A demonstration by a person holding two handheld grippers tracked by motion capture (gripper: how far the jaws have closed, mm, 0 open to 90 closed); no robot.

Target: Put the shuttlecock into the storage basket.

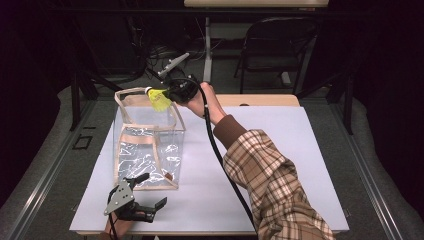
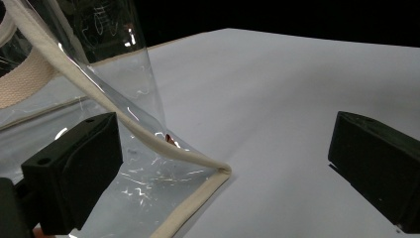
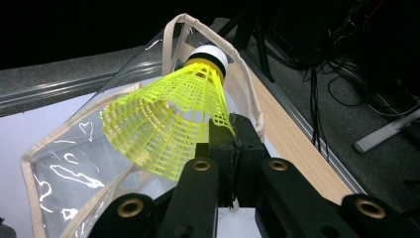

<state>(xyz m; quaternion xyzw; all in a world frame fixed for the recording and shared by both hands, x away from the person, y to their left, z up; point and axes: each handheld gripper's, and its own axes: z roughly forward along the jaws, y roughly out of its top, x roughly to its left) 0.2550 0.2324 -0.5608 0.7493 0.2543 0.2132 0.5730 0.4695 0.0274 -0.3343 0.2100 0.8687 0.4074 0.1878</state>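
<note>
Two grippers work around one clear plastic bag [image 1: 148, 145] with beige trim, which stands open on the white table [image 1: 280, 165]. The right gripper [image 1: 170, 95] is above the far rim of the bag, and its jaws are pressed together on the edge of the skirt of a yellow shuttlecock [image 3: 171, 116]. The shuttlecock hangs over the bag's mouth, with its white cork tip pointing away from the gripper, toward the bag's handle [image 3: 242, 79]. The left gripper [image 1: 150, 202] waits at the near bottom corner of the bag; its jaws stand wide apart and hold nothing, one of them just beside the bag's wall.

I think the danger is at the release. The jaws pinch only a thin part of the mesh skirt, so the shuttlecock may turn or slip out early. It is light, and if it is let go too near the rim it can strike the trim or the handle and bounce outside onto the table. The bag is soft also, and nobody holds it; a push from the right gripper on the rim could fold the wall or tip the bag over.
</note>
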